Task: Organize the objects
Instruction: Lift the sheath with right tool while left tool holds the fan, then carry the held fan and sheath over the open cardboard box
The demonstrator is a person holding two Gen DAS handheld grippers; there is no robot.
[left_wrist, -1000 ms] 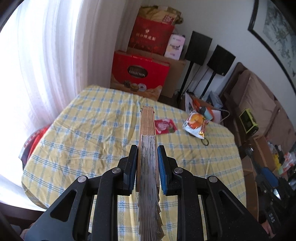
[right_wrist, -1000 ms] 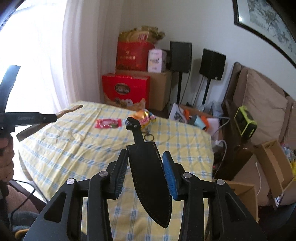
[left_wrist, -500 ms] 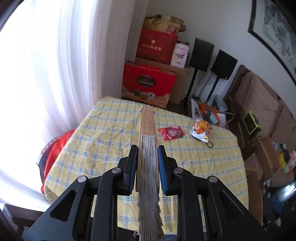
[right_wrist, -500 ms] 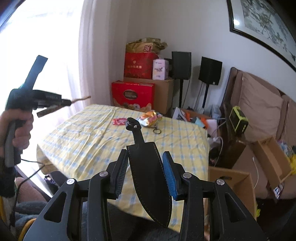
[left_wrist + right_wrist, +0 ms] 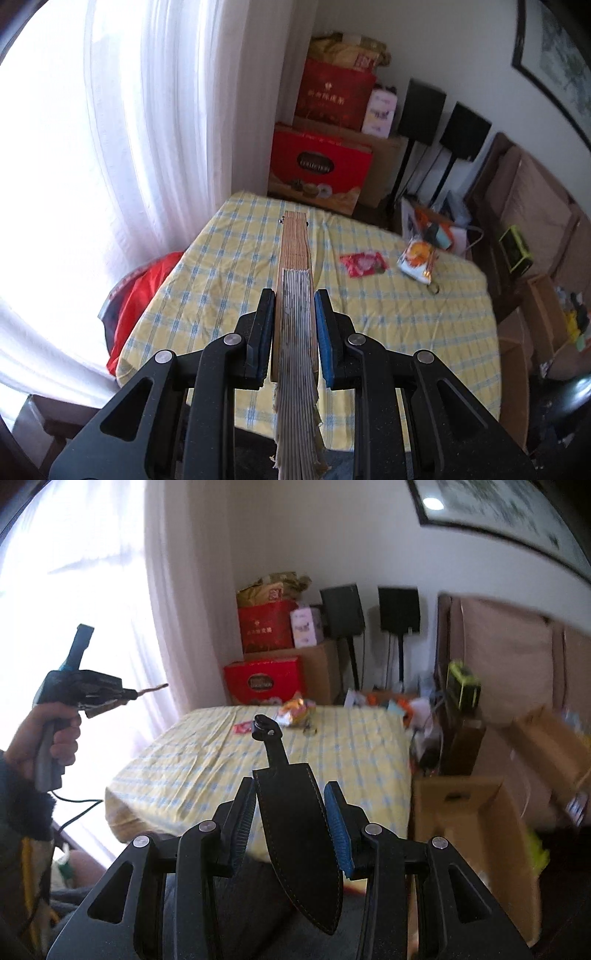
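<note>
Yellow table (image 5: 388,317) sits below w/ snacks on it. My left gripper (image 5: 294,332) squeezes the fan (image 5: 295,288), right gripper (image 5: 291,823) squeezes the sheath (image 5: 295,834). Both up in air. I should lower slow & keep them level.

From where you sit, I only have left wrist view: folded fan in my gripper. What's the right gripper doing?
Observer: The right gripper is shut on a black leather sheath, strap end pointing forward.
Operator: Over the table?
Observer: No, short of it; the checked tablecloth edge lies ahead of the sheath.
Operator: Can you see my left gripper there?
Observer: Yes, the left gripper is raised by the curtain, a hand on its handle.
</note>
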